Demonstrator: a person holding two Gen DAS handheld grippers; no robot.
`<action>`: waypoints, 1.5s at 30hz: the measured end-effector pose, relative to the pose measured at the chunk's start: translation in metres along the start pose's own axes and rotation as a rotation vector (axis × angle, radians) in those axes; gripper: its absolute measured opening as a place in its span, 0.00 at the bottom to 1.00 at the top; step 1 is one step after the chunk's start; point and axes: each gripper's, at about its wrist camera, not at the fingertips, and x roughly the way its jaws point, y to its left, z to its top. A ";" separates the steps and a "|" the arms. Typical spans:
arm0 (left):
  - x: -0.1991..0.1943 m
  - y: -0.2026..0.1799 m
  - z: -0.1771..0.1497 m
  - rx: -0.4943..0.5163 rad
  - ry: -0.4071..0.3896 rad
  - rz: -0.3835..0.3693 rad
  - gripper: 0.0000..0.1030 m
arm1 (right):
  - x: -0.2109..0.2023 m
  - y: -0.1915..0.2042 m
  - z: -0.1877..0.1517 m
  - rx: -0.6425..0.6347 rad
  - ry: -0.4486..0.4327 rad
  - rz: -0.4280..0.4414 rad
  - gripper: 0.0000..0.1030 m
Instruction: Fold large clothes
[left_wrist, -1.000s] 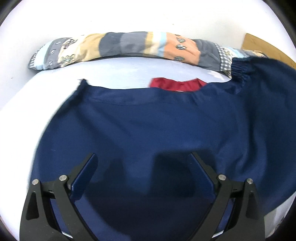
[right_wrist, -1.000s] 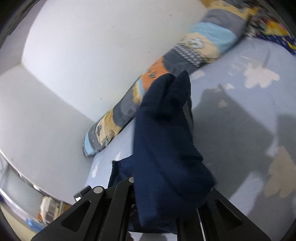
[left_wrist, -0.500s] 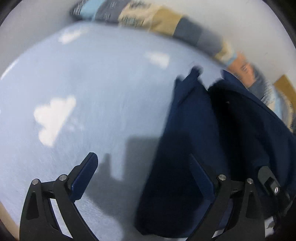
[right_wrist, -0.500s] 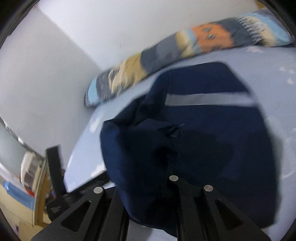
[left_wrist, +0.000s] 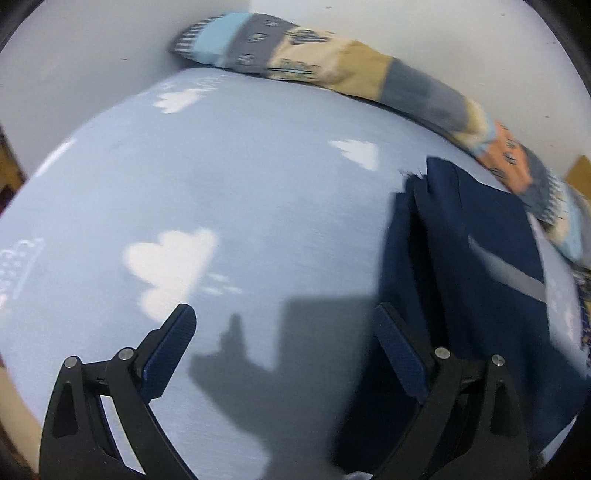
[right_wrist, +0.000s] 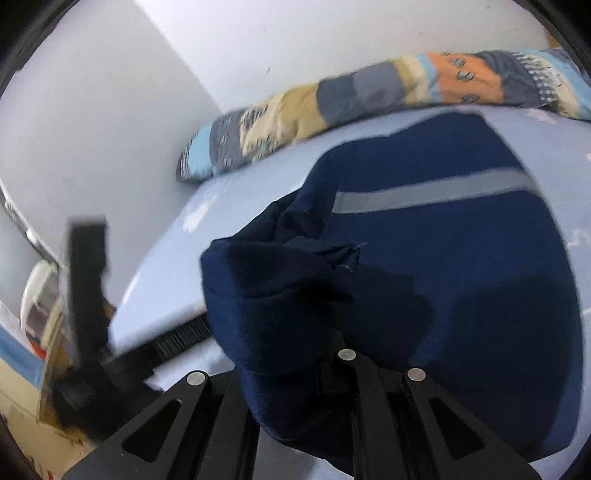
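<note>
A large navy garment (right_wrist: 461, 266) with a grey reflective stripe (right_wrist: 432, 192) lies folded over on the light blue bed sheet (left_wrist: 240, 192). My right gripper (right_wrist: 295, 369) is shut on a bunched fold of the navy cloth, which drapes over its fingers and hides the tips. In the left wrist view the garment (left_wrist: 461, 266) lies at the right. My left gripper (left_wrist: 284, 347) is open and empty over bare sheet, its right finger (left_wrist: 399, 343) at the garment's left edge.
A long patchwork bolster (left_wrist: 369, 74) lies along the white wall at the back of the bed; it also shows in the right wrist view (right_wrist: 369, 92). The bed's left edge and the floor show in the right wrist view (right_wrist: 44, 332).
My left gripper has swung left off the garment, now over bare sheet. My right gripper has carried the held cloth over onto the garment and lowered it.
</note>
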 end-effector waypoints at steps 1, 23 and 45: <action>0.003 0.009 0.001 -0.029 0.006 0.005 0.94 | 0.010 0.005 -0.009 -0.028 0.020 -0.015 0.06; -0.036 0.009 -0.009 0.146 -0.021 -0.212 0.94 | -0.104 -0.054 -0.027 -0.276 -0.036 -0.117 0.04; -0.057 -0.050 -0.029 0.354 -0.085 -0.348 0.94 | -0.072 -0.108 0.021 -0.161 0.083 -0.120 0.09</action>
